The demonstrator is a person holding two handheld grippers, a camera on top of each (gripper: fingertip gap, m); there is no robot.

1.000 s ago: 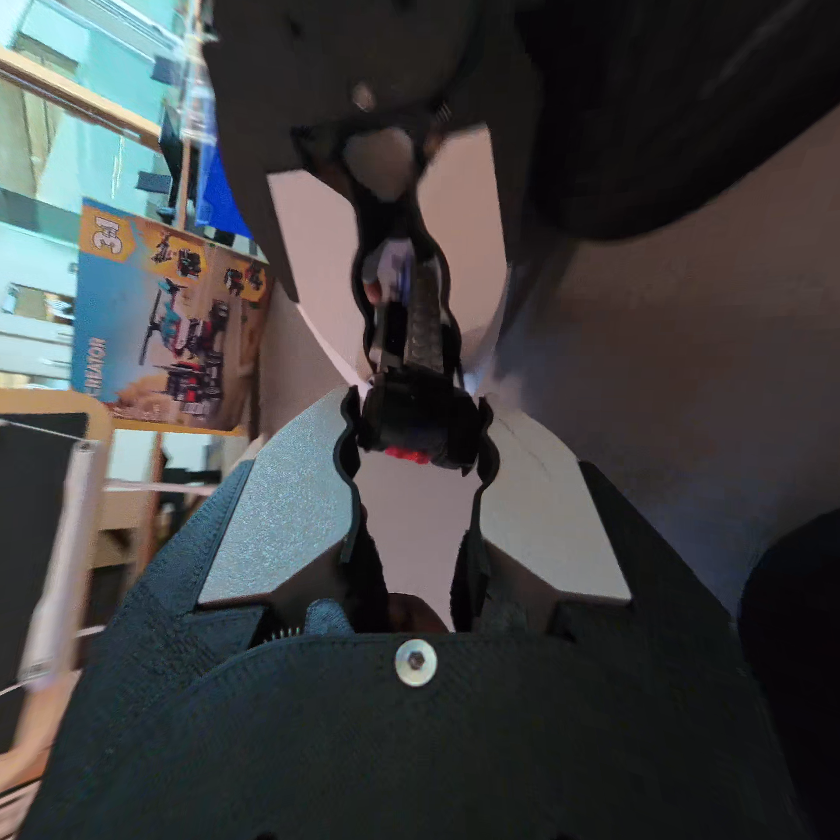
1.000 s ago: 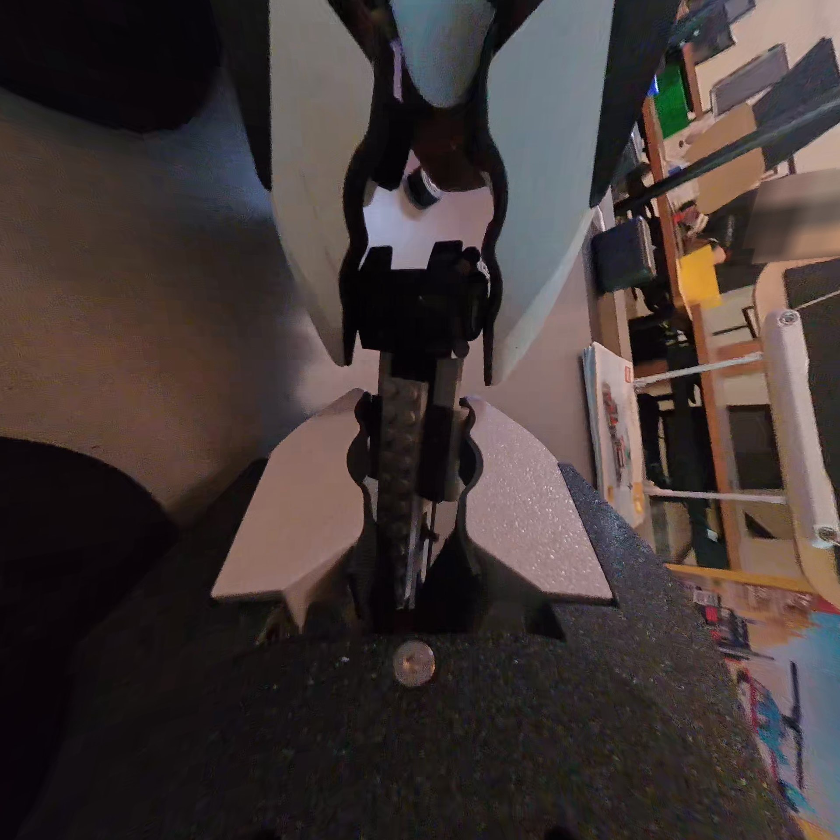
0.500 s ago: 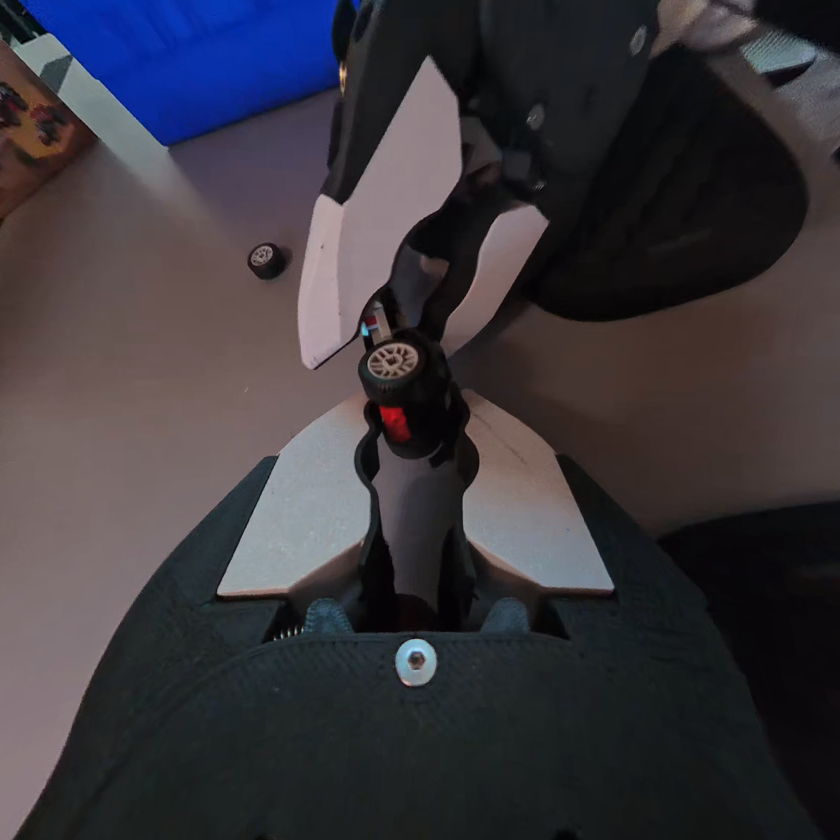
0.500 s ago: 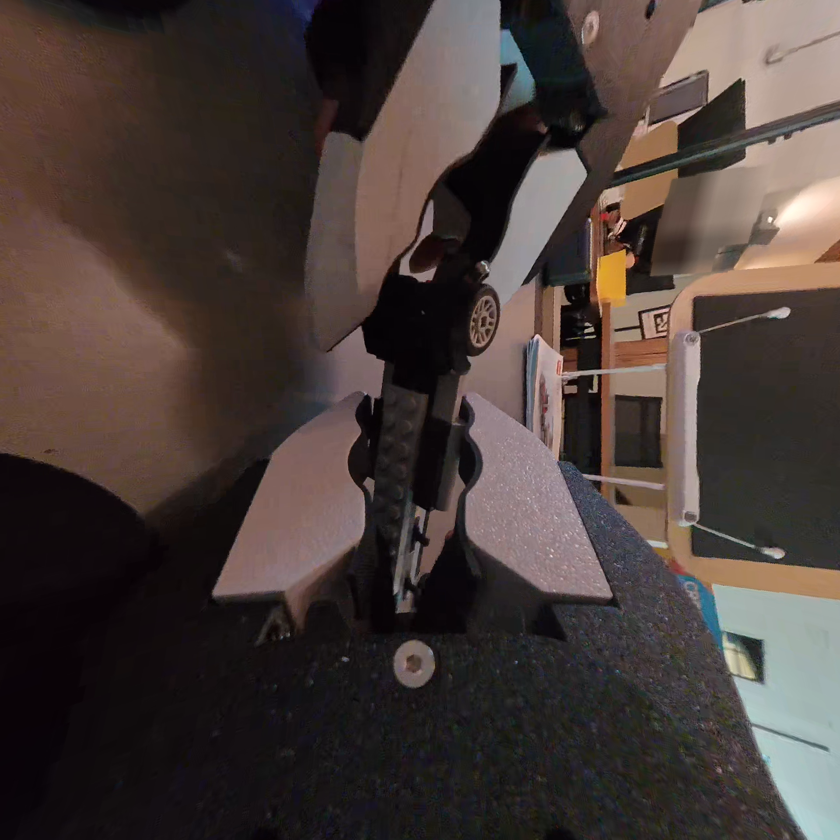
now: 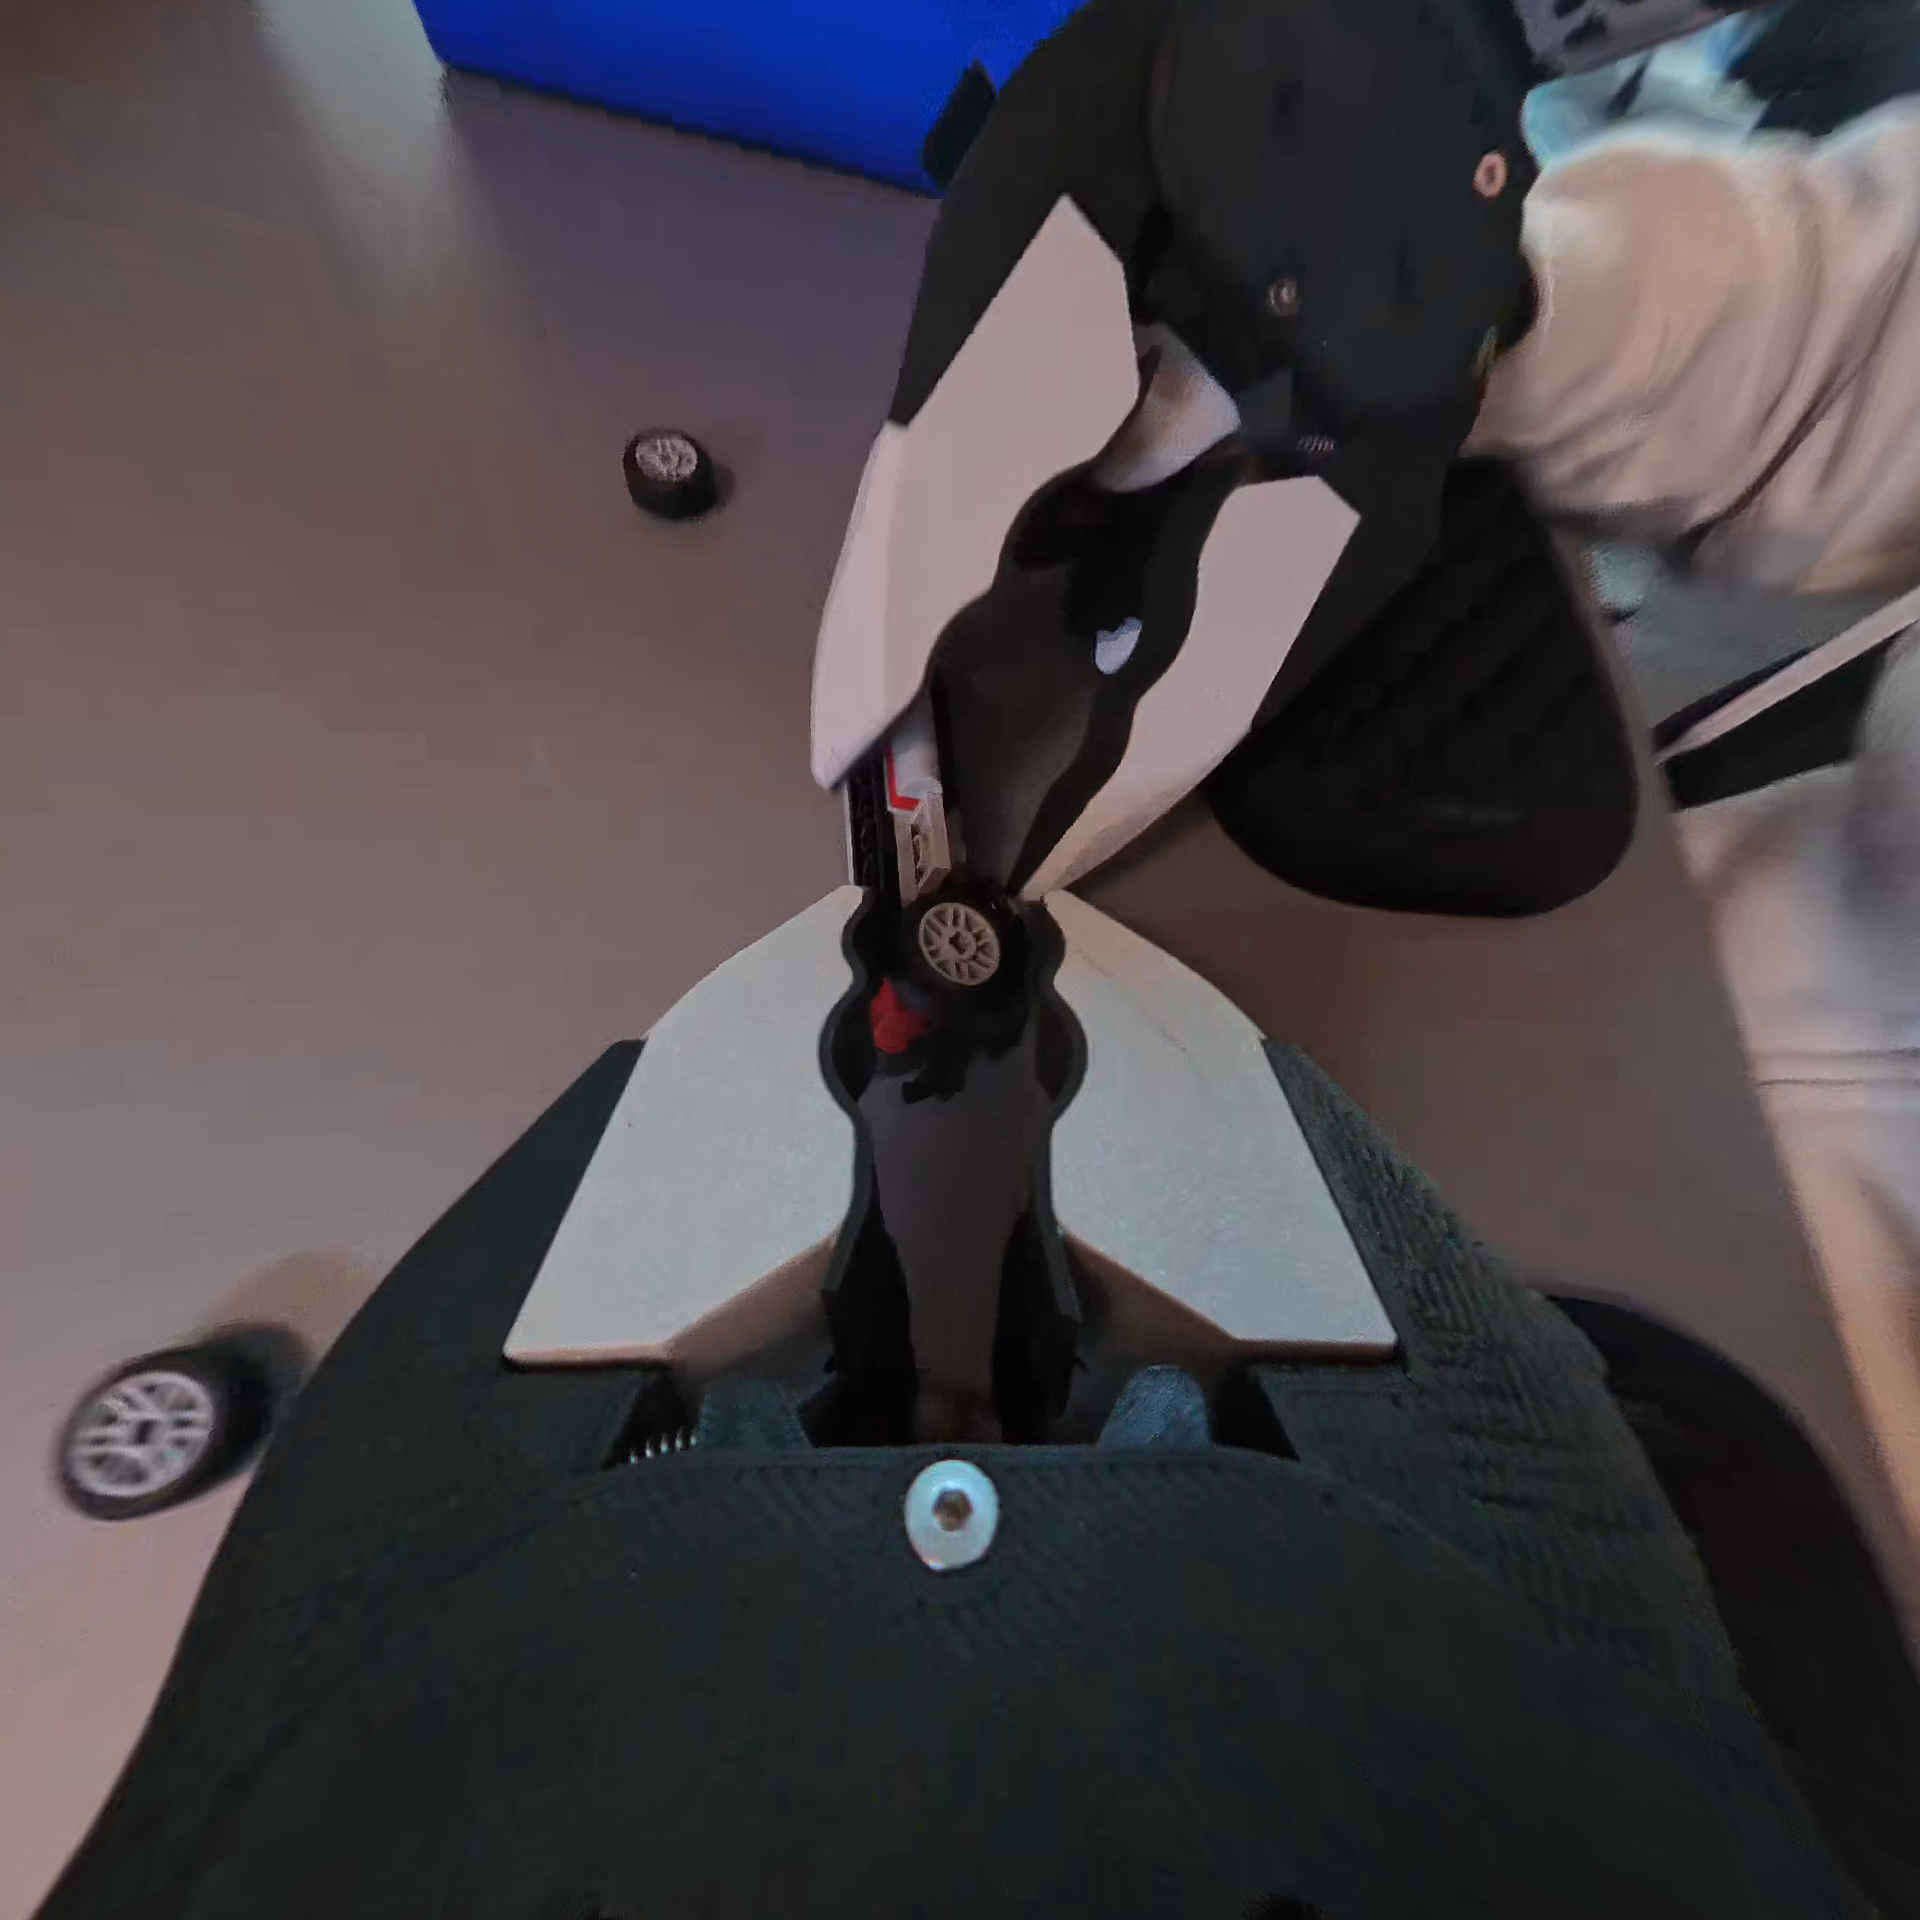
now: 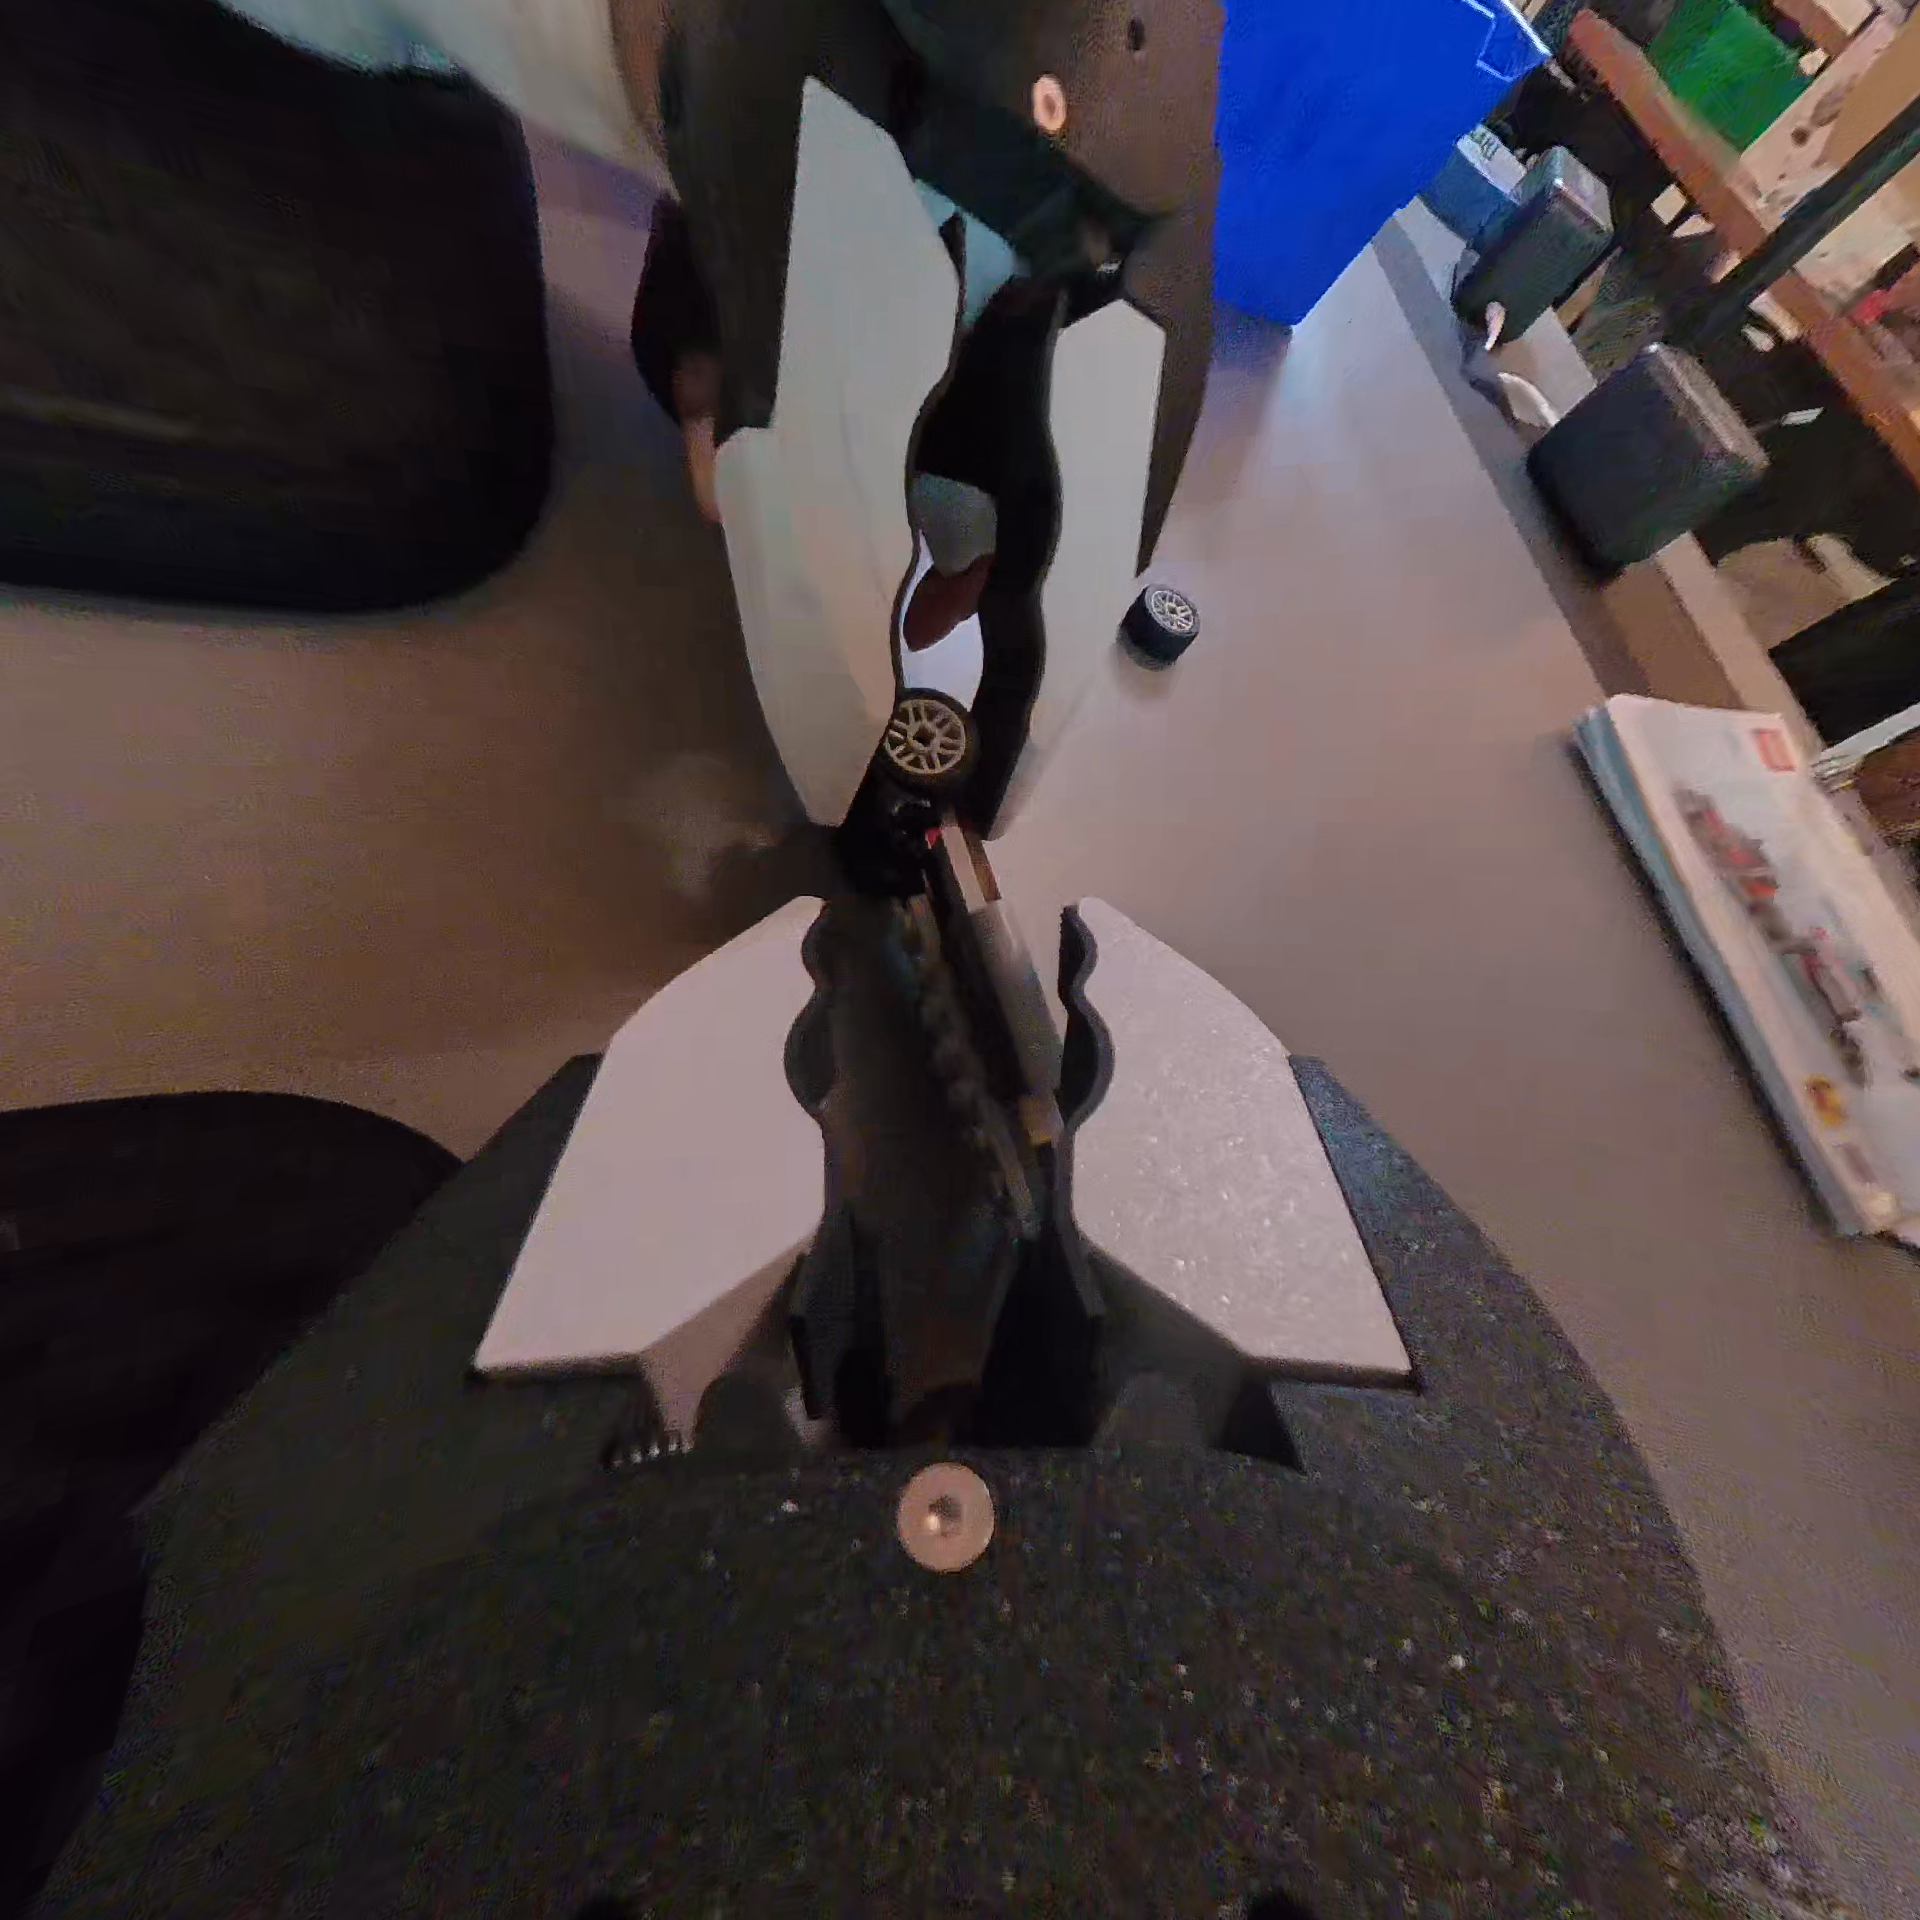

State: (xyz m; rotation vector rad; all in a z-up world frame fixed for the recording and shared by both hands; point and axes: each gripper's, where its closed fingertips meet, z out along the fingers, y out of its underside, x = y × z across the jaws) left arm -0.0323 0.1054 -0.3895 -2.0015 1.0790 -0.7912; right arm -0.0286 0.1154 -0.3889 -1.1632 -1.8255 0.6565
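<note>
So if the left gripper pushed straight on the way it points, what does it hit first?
Probably the right gripper: its fingertips sit right in front of the left gripper, which is closed on the wheeled end of the brick chassis that runs between them.

toy box (image 6: 1766, 966): flat on the desk (image 6: 1351, 935) at the right edge of my right wrist view; small red logo square and printed artwork on its face, lettering too small and smeared to read
blue bin (image 6: 1340, 135): pale marking near its top edge, unreadable
left wrist view: no legible writing anywhere
</note>
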